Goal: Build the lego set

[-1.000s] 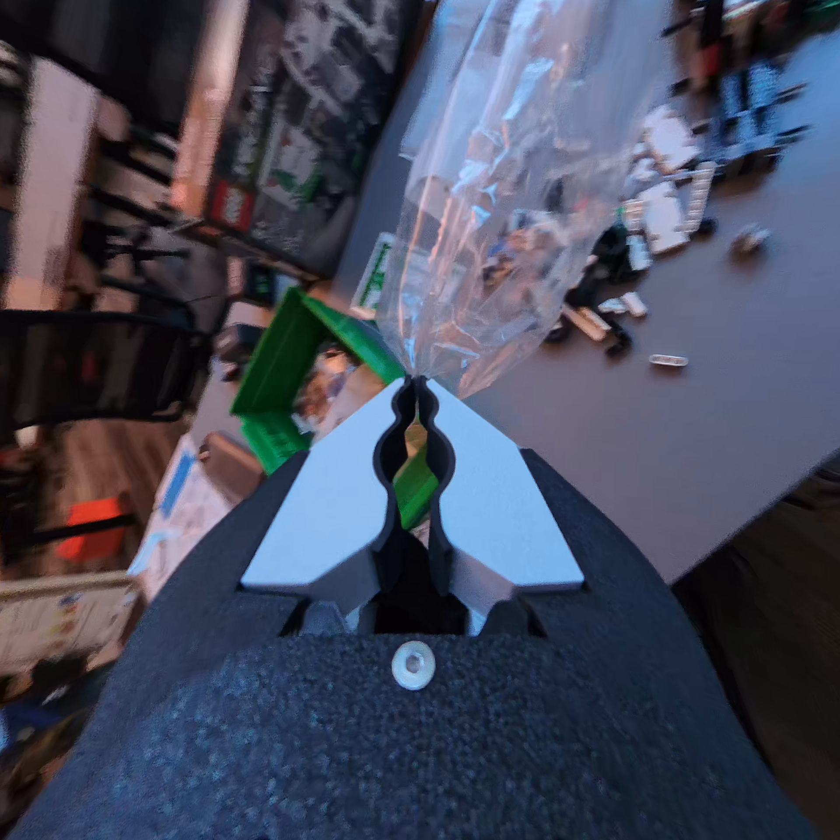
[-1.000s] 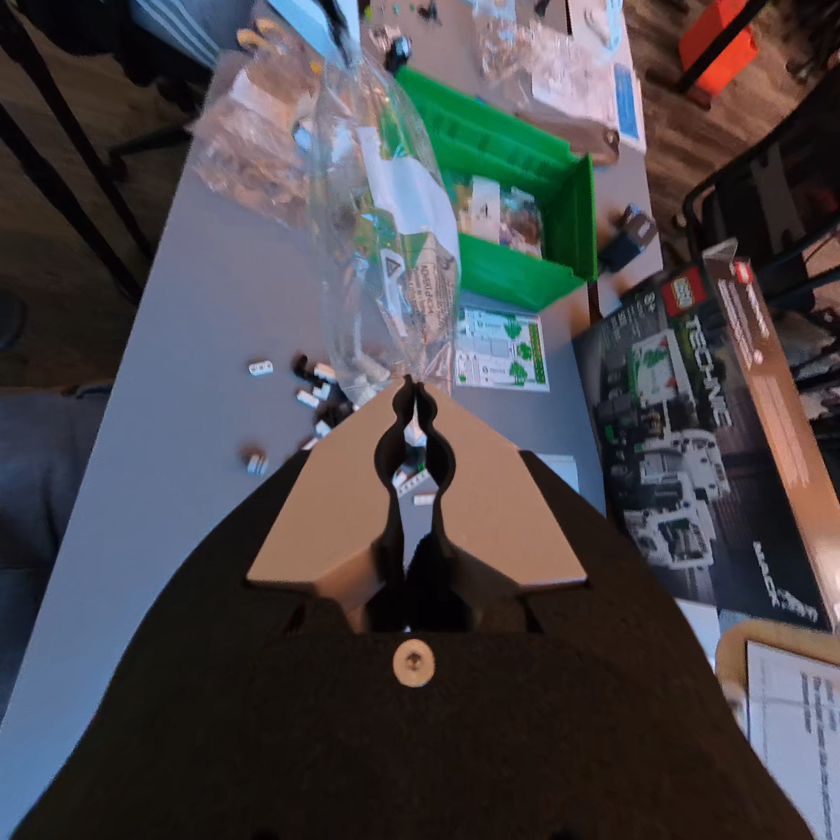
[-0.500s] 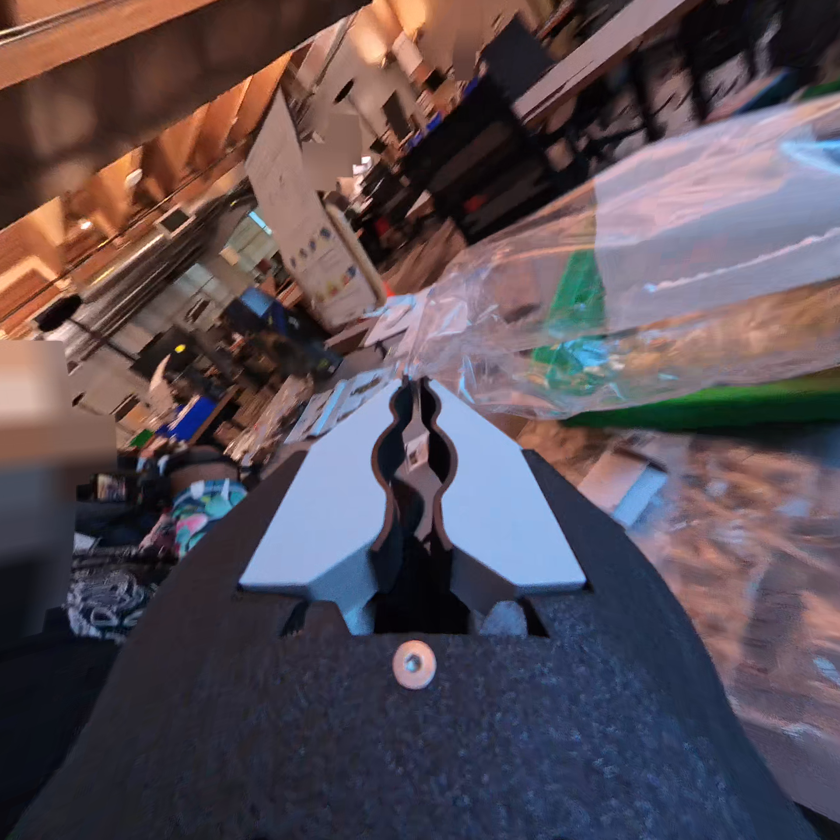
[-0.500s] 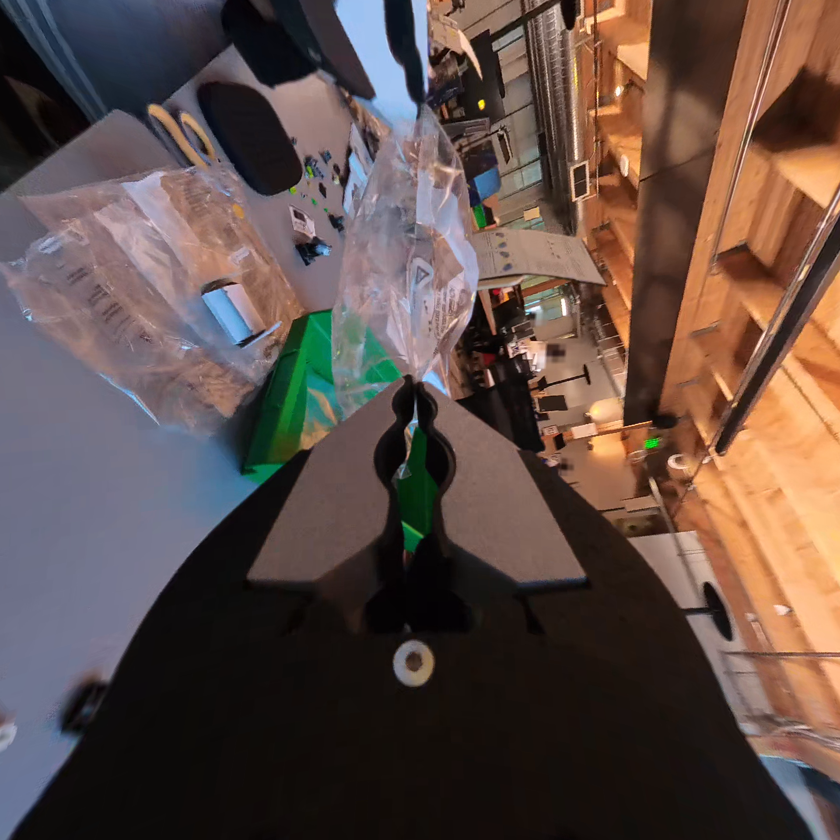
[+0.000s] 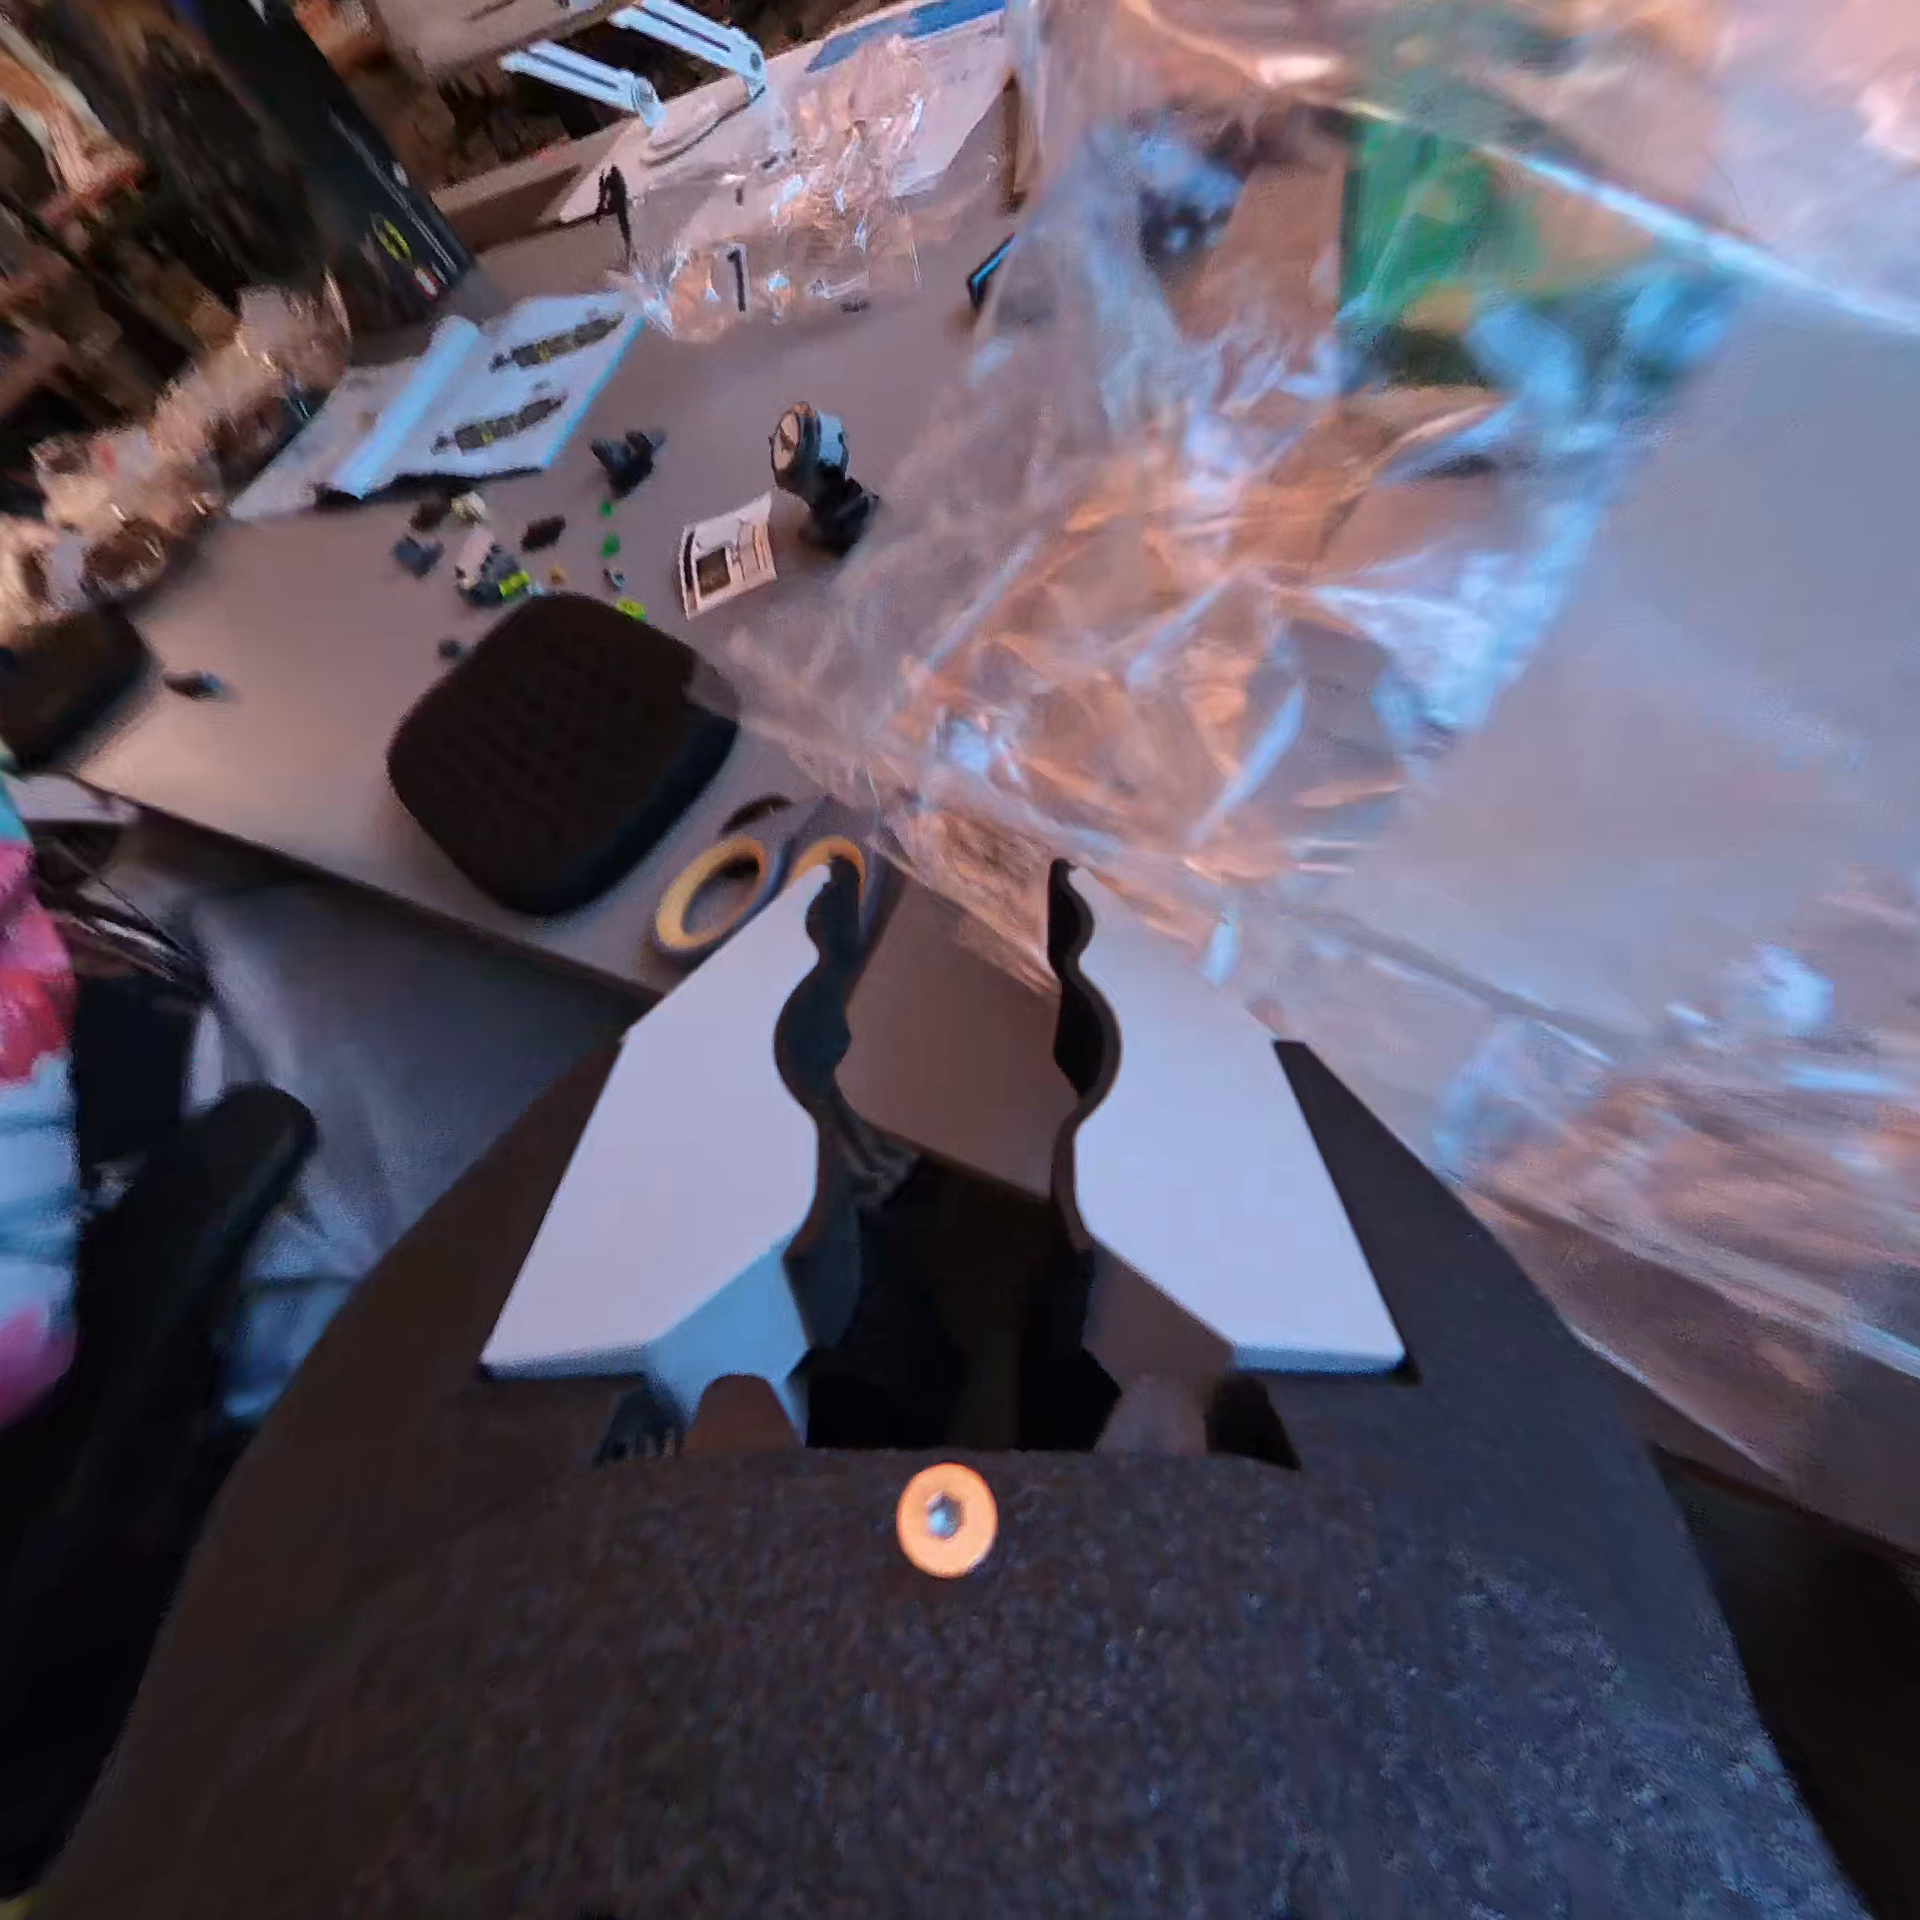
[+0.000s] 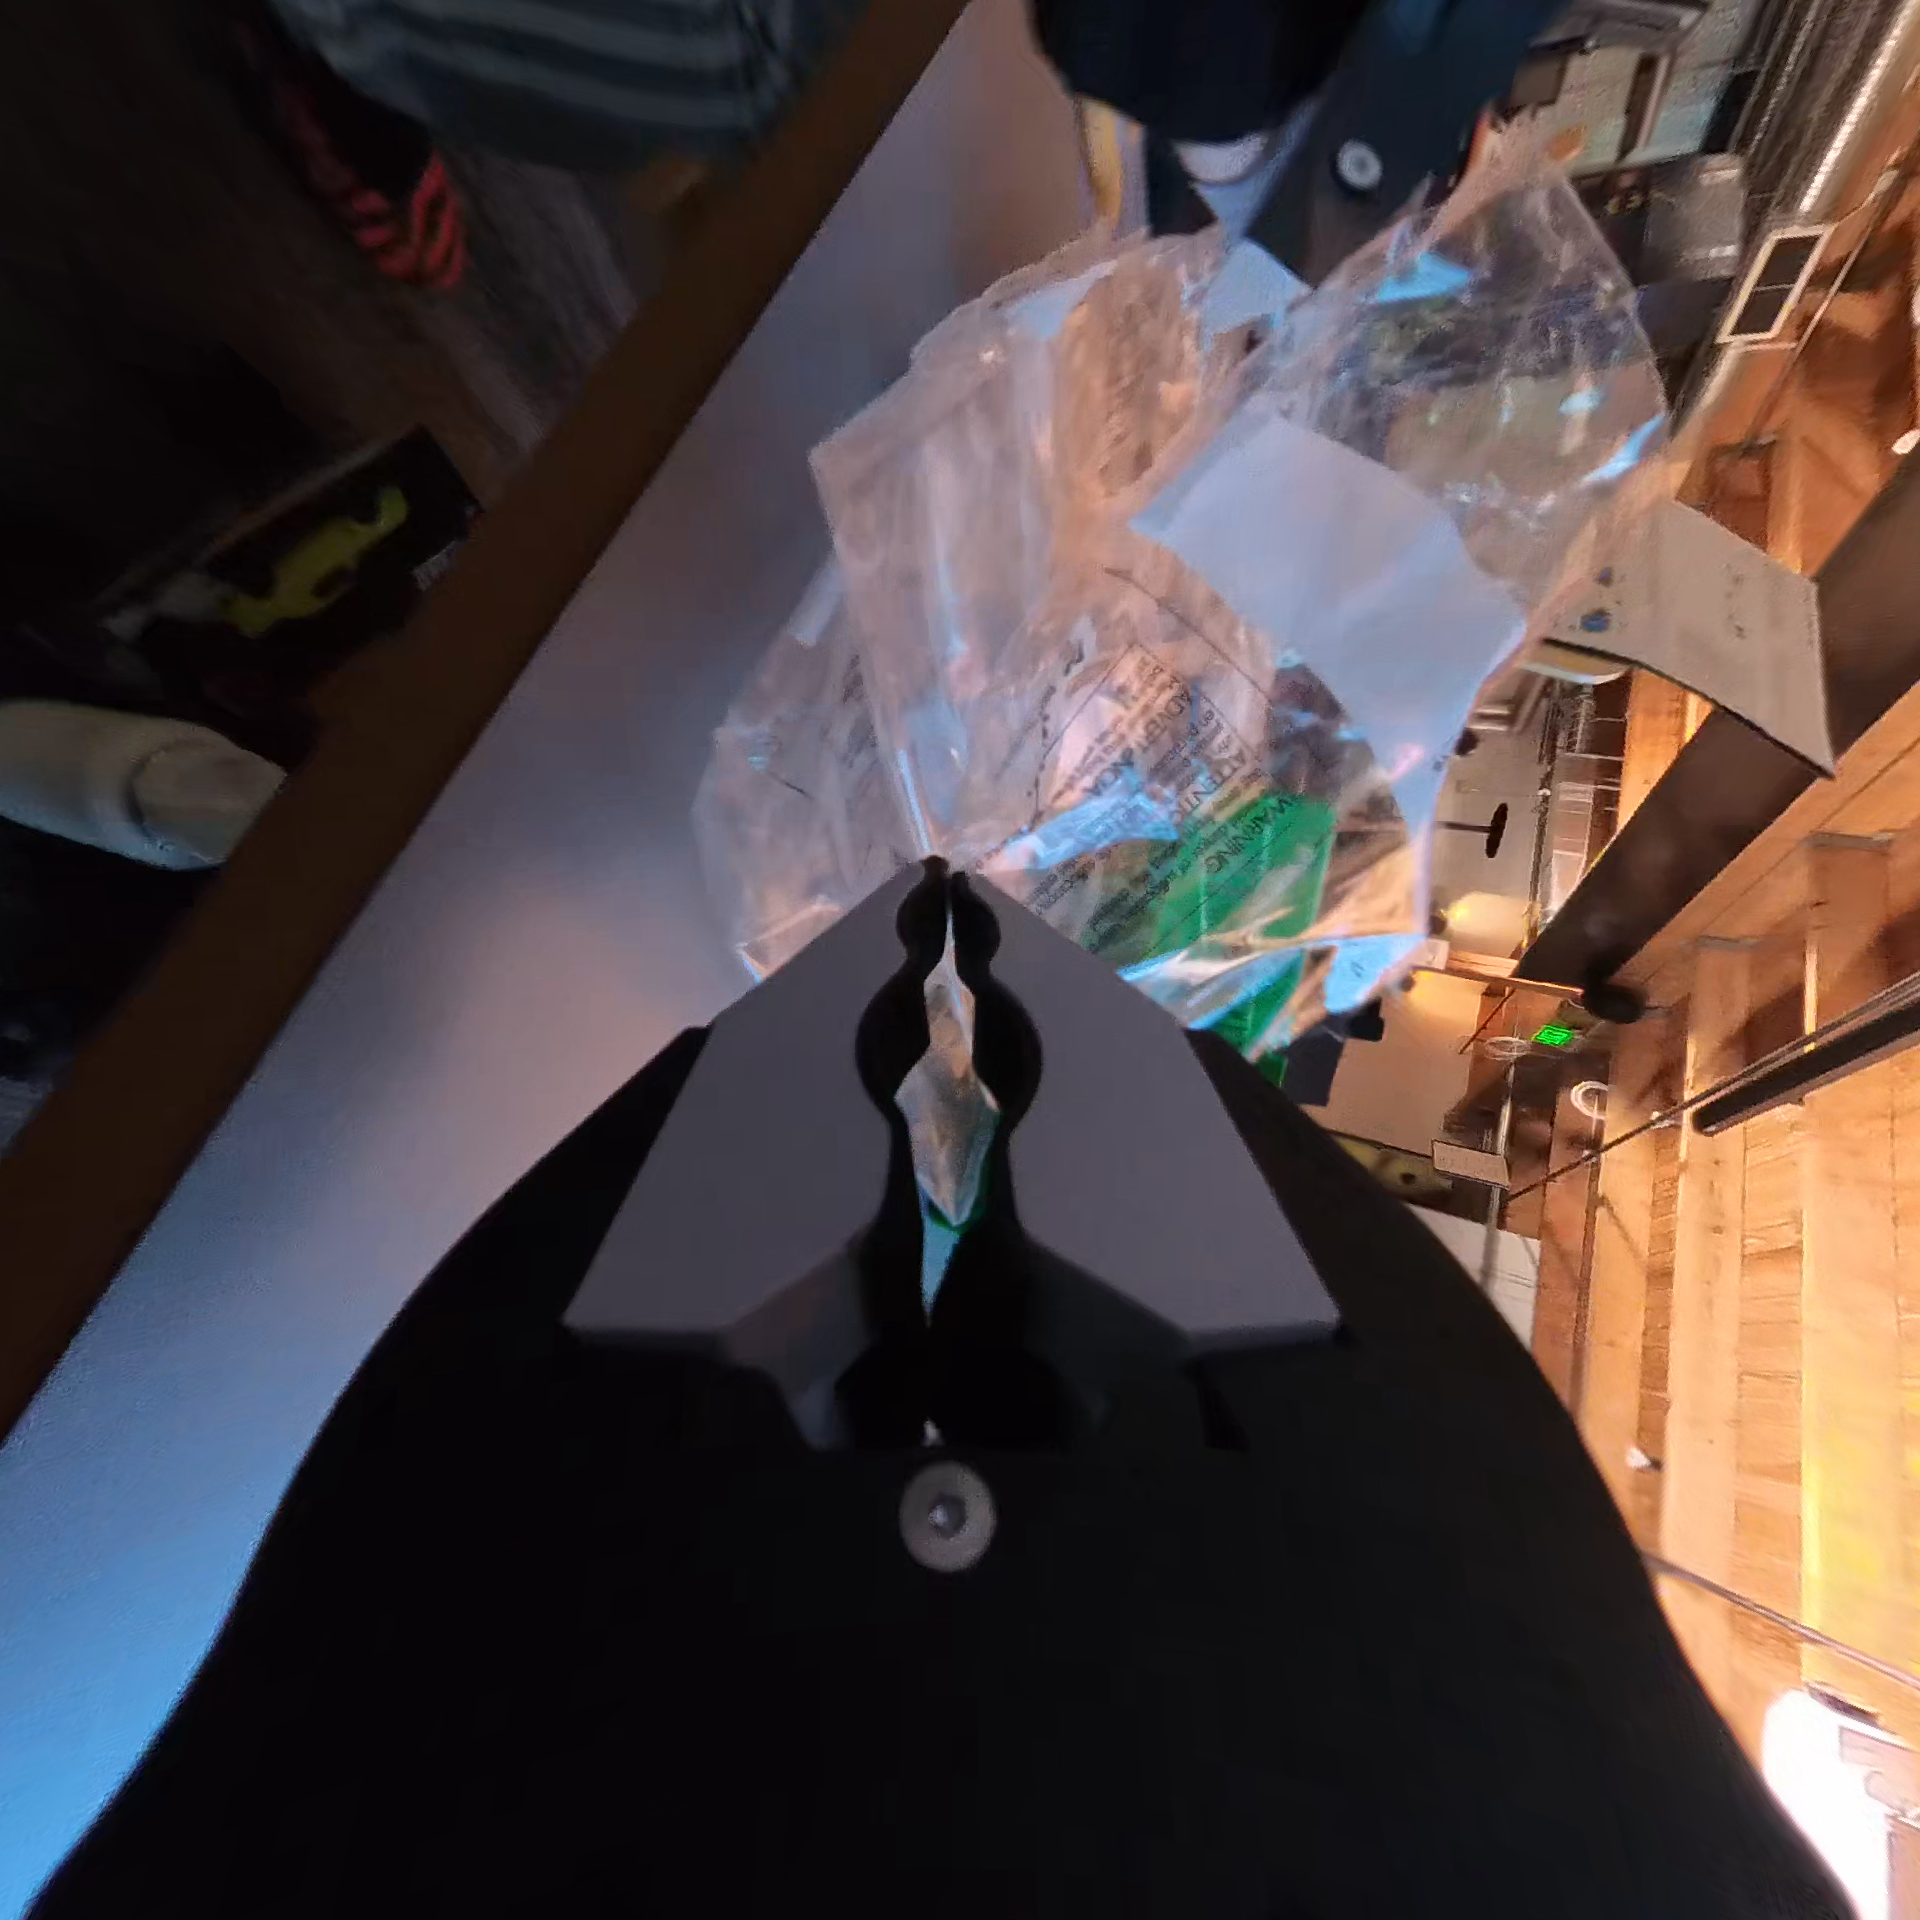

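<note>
My right gripper (image 6: 943,878) is shut on a corner of a clear plastic parts bag (image 6: 1195,644) and holds it up over the grey table (image 6: 582,707). The bag is crumpled and looks empty. My left gripper (image 5: 951,883) is open and empty above the table's near edge. Clear plastic (image 5: 1351,623) fills the right of the left wrist view, just beyond the right fingertip. Small loose lego pieces (image 5: 499,566) lie far off on the table, next to an open instruction booklet (image 5: 468,405).
A black padded pouch (image 5: 561,748) and scissors with yellow-rimmed handles (image 5: 727,894) lie near the table edge by my left gripper. A small black device (image 5: 821,478) and a card (image 5: 727,556) stand further back. Part of a green bin (image 6: 1226,894) shows through the bag. There is about 15 cm between the tips of the two grippers. My right tips are about 35 cm from the small black device (image 5: 821,478), my left tips only 25 cm.
My left gripper has let go of the bag and opened, and now points along the table. My right gripper has kept its hold and swung the bag further round.
</note>
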`<state>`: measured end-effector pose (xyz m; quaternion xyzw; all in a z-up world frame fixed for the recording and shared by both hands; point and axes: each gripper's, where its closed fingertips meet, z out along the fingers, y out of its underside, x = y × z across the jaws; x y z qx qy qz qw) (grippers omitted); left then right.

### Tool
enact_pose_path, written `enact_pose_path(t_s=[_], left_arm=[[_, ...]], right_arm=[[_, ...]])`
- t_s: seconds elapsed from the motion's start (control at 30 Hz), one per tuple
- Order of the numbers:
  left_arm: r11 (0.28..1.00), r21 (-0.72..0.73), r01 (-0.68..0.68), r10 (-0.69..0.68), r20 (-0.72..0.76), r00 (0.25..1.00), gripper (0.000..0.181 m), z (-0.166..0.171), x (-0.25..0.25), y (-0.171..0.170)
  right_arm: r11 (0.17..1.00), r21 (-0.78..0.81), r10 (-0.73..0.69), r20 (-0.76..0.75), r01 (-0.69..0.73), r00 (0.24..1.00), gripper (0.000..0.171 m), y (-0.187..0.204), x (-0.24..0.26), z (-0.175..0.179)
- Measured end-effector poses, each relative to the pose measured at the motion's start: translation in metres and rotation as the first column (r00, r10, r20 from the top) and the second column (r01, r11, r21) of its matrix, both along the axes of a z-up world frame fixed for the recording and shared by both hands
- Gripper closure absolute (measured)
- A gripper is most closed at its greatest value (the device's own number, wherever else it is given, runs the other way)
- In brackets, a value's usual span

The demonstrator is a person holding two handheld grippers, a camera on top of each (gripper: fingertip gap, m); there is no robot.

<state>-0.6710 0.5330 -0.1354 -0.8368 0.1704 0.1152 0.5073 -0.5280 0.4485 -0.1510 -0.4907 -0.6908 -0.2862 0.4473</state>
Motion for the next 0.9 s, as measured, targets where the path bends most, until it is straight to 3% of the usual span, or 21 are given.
enact_pose_path(t_s=[0.1, 0.2, 0.27, 0.33, 0.4, 0.5, 0.6, 0.67, 0.73, 0.8, 0.83, 0.9], left_arm=[[0.995, 0.046, -0.094, 0.088, 0.123, 0.989, 0.159, 0.015, -0.006, -0.028], [0.970, 0.180, -0.166, 0.131, 0.193, 0.972, 0.171, 0.057, 0.001, -0.049], [0.937, 0.323, -0.135, 0.089, 0.152, 0.984, 0.181, 0.099, 0.018, -0.055], [0.943, 0.330, 0.045, -0.079, 0.088, 0.993, 0.181, 0.118, 0.056, -0.043], [0.985, 0.107, 0.139, -0.145, 0.052, 0.988, 0.181, 0.087, 0.074, -0.013], [0.987, -0.122, 0.101, -0.104, -0.017, 0.994, 0.181, 0.030, 0.058, 0.032], [0.970, -0.191, 0.153, -0.147, 0.047, 0.988, 0.181, -0.007, 0.062, 0.054], [0.964, -0.211, 0.162, -0.162, 0.014, 0.987, 0.181, -0.019, 0.063, 0.057], [0.970, -0.187, 0.157, -0.163, -0.017, 0.986, 0.181, -0.023, 0.063, 0.060], [0.970, -0.190, 0.154, -0.161, -0.027, 0.987, 0.181, -0.028, 0.063, 0.061], [0.972, -0.179, 0.149, -0.156, -0.027, 0.987, 0.181, -0.028, 0.062, 0.061], [0.978, -0.158, 0.135, -0.138, -0.005, 0.990, 0.181, -0.025, 0.062, 0.062]], right_arm=[[0.999, -0.045, -0.010, -0.052, 0.007, 0.999, 0.171, -0.001, -0.006, 0.006], [0.993, -0.104, -0.069, -0.063, 0.062, 0.996, 0.171, 0.001, 0.000, 0.000], [0.989, -0.137, -0.069, -0.083, 0.057, 0.994, 0.171, -0.001, -0.001, -0.004], [0.986, -0.159, -0.076, -0.105, 0.059, 0.992, 0.171, -0.003, -0.002, -0.006], [0.982, -0.181, -0.074, -0.129, 0.050, 0.989, 0.171, -0.007, -0.004, -0.009], [0.967, -0.252, -0.085, -0.183, 0.037, 0.979, 0.168, -0.013, -0.007, -0.014], [0.927, -0.373, -0.069, -0.247, -0.029, 0.967, 0.158, -0.025, -0.010, -0.015], [0.851, -0.505, -0.045, -0.349, -0.148, 0.936, 0.150, -0.043, -0.016, 0.001], [0.688, -0.643, -0.059, -0.513, -0.338, 0.856, 0.150, -0.067, -0.022, 0.037], [0.565, -0.641, -0.170, -0.706, -0.519, 0.688, 0.160, -0.064, -0.025, 0.090], [0.549, -0.627, -0.241, -0.752, -0.554, 0.613, 0.168, -0.050, -0.025, 0.107], [0.651, -0.651, -0.367, -0.720, -0.391, 0.589, 0.171, 0.003, -0.025, 0.093]])
